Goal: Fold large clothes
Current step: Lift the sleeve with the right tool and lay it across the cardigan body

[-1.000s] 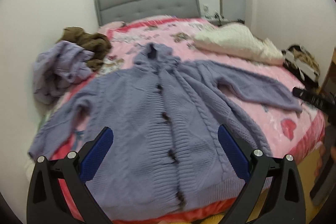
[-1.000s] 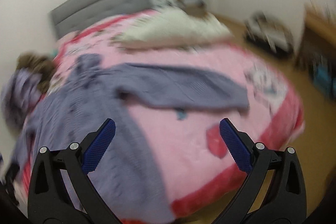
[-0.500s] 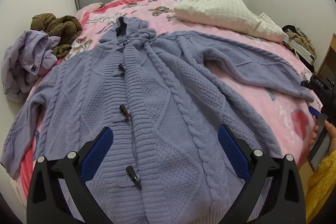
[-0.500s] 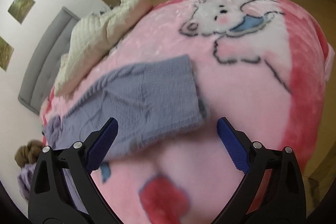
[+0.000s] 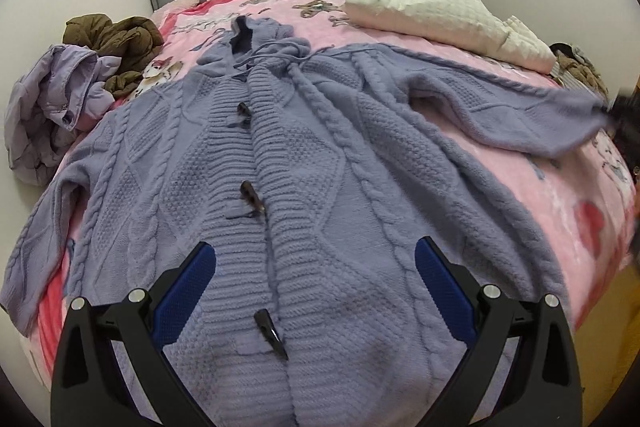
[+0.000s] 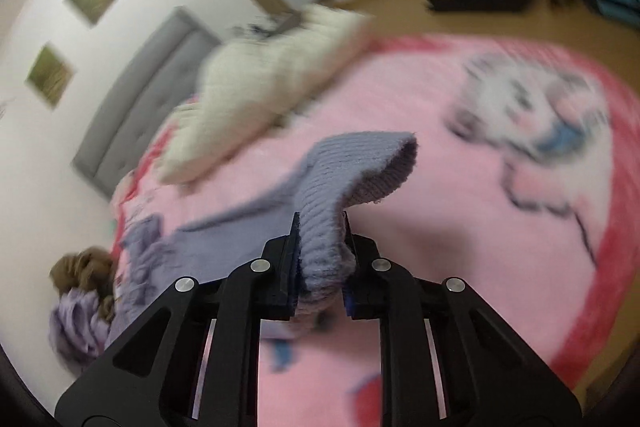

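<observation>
Pinching ribbed knit cuff [image 6: 320, 251]

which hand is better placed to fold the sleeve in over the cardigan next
Right: its hand-held gripper is closing on the cuff of the lilac cable-knit cardigan. The left hand-held gripper hangs open over the hem, holding nothing.

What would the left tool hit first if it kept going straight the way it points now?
Most likely the lavender cardigan's ribbed front, near the lowest toggle button between the open left tool's fingers. Nothing shows between tool and knit, though depth is unclear.
</observation>
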The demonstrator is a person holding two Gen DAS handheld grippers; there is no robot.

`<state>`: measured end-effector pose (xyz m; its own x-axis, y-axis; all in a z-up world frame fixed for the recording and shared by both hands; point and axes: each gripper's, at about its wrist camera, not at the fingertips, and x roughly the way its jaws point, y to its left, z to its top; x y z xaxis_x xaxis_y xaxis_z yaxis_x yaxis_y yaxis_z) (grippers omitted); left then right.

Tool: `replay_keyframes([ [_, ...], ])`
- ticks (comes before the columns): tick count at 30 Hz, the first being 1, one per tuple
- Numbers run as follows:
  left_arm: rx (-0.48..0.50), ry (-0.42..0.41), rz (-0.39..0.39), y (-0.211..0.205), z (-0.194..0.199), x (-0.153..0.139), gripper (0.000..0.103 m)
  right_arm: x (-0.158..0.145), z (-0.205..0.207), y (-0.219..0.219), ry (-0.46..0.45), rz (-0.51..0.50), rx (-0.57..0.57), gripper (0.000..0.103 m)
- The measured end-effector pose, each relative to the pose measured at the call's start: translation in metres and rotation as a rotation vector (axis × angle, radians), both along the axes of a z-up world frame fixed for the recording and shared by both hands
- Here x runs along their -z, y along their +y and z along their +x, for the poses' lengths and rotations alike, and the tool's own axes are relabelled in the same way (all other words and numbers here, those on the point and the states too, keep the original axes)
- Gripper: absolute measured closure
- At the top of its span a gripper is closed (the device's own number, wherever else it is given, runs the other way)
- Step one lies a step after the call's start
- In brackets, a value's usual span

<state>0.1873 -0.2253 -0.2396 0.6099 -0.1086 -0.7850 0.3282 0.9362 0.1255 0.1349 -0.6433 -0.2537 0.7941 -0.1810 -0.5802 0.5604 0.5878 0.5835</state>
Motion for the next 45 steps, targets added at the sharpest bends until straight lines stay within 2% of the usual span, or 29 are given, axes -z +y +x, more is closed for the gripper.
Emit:
replay_keyframes([
  [3,0.009,0.014,-0.026,0.006,0.004,0.013,0.005,-0.053,0.03,0.032,-0.057,-0.092,-0.119,0.088],
  [4,0.013,0.034,-0.046,0.008,0.005,0.02,0.005,-0.077,0.047,0.051,-0.076,-0.132,-0.188,0.088],
  [6,0.016,0.061,-0.081,0.009,0.004,0.028,0.005,-0.105,0.071,0.079,-0.097,-0.177,-0.29,0.088],
  [9,0.004,0.094,-0.144,0.009,-0.004,0.038,0.005,-0.153,0.124,0.148,-0.141,-0.251,-0.529,0.088],
  [12,0.006,0.094,-0.201,0.007,-0.015,0.046,0.005,-0.186,0.169,0.223,-0.169,-0.327,-0.741,0.088],
  [16,0.035,0.047,-0.186,-0.004,-0.026,0.057,0.005,-0.202,0.225,0.321,-0.164,-0.393,-0.989,0.088],
  [18,0.058,0.071,-0.188,-0.009,-0.028,0.064,0.005,-0.199,0.251,0.376,-0.149,-0.429,-1.118,0.088],
  [20,0.055,0.061,-0.208,-0.009,-0.031,0.068,0.005,-0.187,0.265,0.418,-0.123,-0.465,-1.215,0.088],
  [22,0.067,0.056,-0.209,-0.011,-0.033,0.07,0.005,-0.162,0.282,0.467,-0.072,-0.516,-1.31,0.088],
  [26,0.089,0.032,-0.231,-0.007,-0.041,0.072,0.005,-0.088,0.306,0.553,0.109,-0.58,-1.473,0.088],
  [28,0.101,0.02,-0.233,-0.006,-0.043,0.073,0.005,-0.049,0.31,0.583,0.166,-0.625,-1.53,0.088],
  [31,0.137,-0.003,-0.203,-0.009,-0.048,0.075,0.005,-0.007,0.309,0.609,0.23,-0.666,-1.56,0.086],
  [33,0.148,-0.004,-0.21,-0.007,-0.048,0.074,0.005,0.009,0.311,0.617,0.267,-0.659,-1.57,0.079],
  [34,0.152,-0.003,-0.214,-0.006,-0.048,0.074,0.005,0.016,0.312,0.618,0.285,-0.66,-1.573,0.071],
  [35,0.155,-0.002,-0.216,-0.005,-0.048,0.074,0.005,0.019,0.312,0.618,0.293,-0.658,-1.58,0.062],
  [36,0.158,0.0,-0.221,-0.003,-0.047,0.073,0.005,0.023,0.31,0.618,0.29,-0.647,-1.592,0.046],
  [37,0.158,0.004,-0.225,-0.002,-0.046,0.072,0.005,0.02,0.306,0.615,0.259,-0.621,-1.603,0.034],
  [38,0.16,0.011,-0.235,0.0,-0.047,0.069,0.005,0.016,0.308,0.613,0.23,-0.599,-1.616,0.029],
  [40,0.16,0.0,-0.25,0.005,-0.049,0.063,0.005,0.002,0.304,0.607,0.172,-0.571,-1.628,0.027],
  [42,0.163,-0.029,-0.248,0.015,-0.052,0.052,0.005,-0.026,0.297,0.592,0.103,-0.523,-1.649,0.022],
  [43,0.166,-0.043,-0.241,0.02,-0.051,0.046,0.005,-0.036,0.296,0.585,0.08,-0.507,-1.654,0.015],
  [45,0.158,-0.08,-0.237,0.039,-0.046,0.031,0.005,-0.061,0.286,0.556,0.031,-0.543,-1.605,0.013],
])
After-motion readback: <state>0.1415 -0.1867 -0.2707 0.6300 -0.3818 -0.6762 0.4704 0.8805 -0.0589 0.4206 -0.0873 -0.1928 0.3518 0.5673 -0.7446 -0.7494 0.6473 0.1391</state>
